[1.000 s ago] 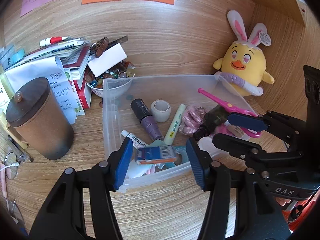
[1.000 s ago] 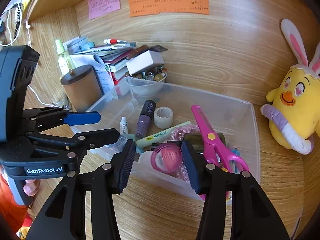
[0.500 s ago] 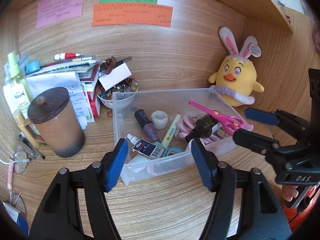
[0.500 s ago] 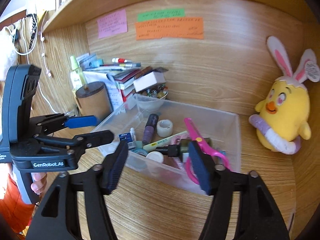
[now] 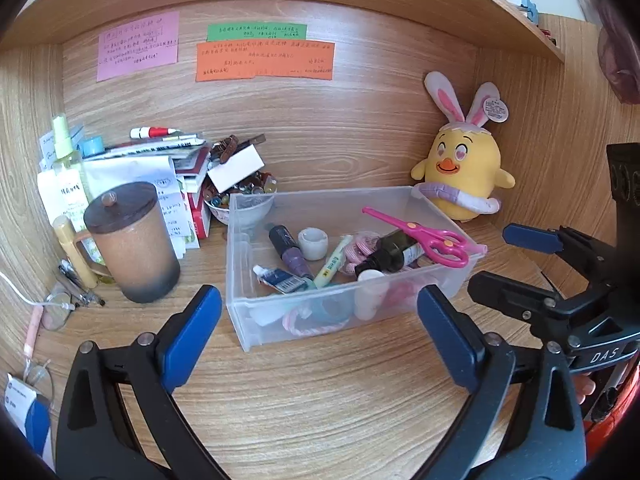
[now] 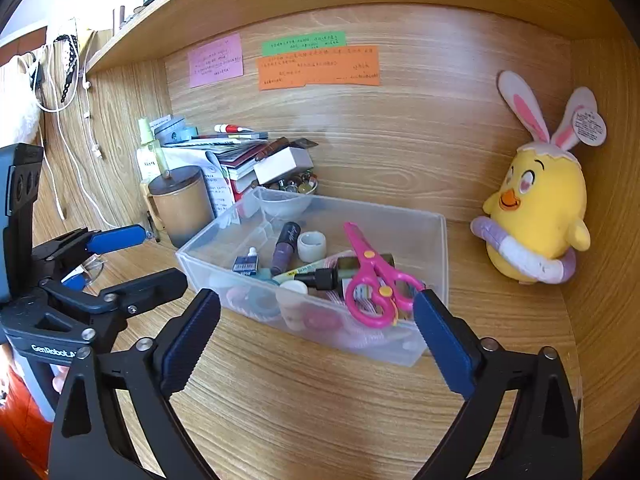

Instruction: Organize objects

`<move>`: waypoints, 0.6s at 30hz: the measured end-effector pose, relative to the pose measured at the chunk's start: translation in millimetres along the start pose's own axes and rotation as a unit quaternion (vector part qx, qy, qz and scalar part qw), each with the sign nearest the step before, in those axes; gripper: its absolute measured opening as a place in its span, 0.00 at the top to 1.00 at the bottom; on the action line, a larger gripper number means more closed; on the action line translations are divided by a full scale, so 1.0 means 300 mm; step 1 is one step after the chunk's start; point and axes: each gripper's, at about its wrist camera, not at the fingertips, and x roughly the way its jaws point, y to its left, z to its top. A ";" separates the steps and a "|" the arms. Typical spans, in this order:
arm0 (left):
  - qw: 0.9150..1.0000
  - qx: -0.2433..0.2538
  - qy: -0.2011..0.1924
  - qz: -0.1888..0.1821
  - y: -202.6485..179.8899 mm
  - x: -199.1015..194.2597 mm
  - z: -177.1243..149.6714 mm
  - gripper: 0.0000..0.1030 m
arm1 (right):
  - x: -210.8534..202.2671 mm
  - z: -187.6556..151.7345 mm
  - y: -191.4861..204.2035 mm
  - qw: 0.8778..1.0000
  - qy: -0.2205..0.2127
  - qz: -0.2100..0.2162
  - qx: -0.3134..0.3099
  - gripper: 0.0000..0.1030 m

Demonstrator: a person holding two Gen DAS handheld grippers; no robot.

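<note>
1. Both tongs are released and their jaws are opening, with nothing between them: the left tongs (image 5: pixel 320 336) and the right tongs (image 6: pixel 316 334) hang above the bare bench (image 5: pixel 320 392), short of the clear plastic bin (image 5: pixel 400 304).
2. That bin sits on the bench in the middle of the alcove, its long side slanted toward the viewer.
3. Inside it, pink scissors (image 6: pixel 374 280) lie on top with their handles against the near wall, over a dark dropper bottle (image 5: pixel 390 250).
4. Beside these lie a purple tube (image 5: pixel 290 248), a small white tape roll (image 5: pixel 313 243), a pale highlighter pen (image 5: pixel 332 260) and a little blue-labelled tube (image 5: pixel 278 275).
5. Behind the bin's far left corner stands a bowl of beads (image 5: pixel 240 200) with a white box (image 5: pixel 236 168) resting on it.
6. A brown lidded mug (image 5: pixel 132 240) stands left of the bin, in front of stacked papers and books (image 5: pixel 160 160).
7. A yellow chick plush (image 6: pixel 536 208) with bunny ears sits right of the bin, apart from it.
8. Pink, green and orange notes (image 5: pixel 264 60) are stuck on the back wall.
</note>
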 end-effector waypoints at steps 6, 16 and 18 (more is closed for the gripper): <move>1.000 -0.004 0.008 0.003 -0.010 0.003 -0.029 0.03 | -0.006 -0.027 -0.012 1.000 0.004 0.003 0.010 0.04; 1.000 -0.008 0.013 0.004 -0.013 0.009 -0.035 0.03 | 0.008 -0.043 -0.031 1.000 0.012 0.002 0.022 0.04; 1.000 -0.008 0.011 0.005 -0.012 0.008 -0.034 0.03 | 0.011 -0.042 -0.033 1.000 0.013 0.001 0.023 0.04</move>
